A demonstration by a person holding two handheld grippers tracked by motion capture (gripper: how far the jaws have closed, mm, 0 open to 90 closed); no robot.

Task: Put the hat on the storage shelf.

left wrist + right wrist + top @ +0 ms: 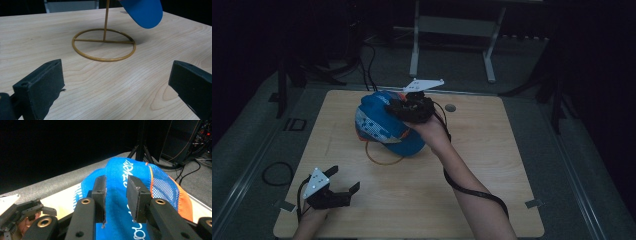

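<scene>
Lower left of high view: left gripper (343, 182) w/ jaws spread wide, nothing between them, low over the wooden table (492, 165). Centre: blue cap (384, 125) sits atop a gold wire stand (104, 44). Right gripper (398, 107) pinches the cap's crown fabric, jaws nearly together.

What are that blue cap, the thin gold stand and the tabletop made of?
The cap looks like woven fabric with mesh side panels, showing tiny holes. The stand seems to be thin metal rod in a matte gold finish, though it may be painted. The table shows pale wood grain, possibly laminate.
</scene>
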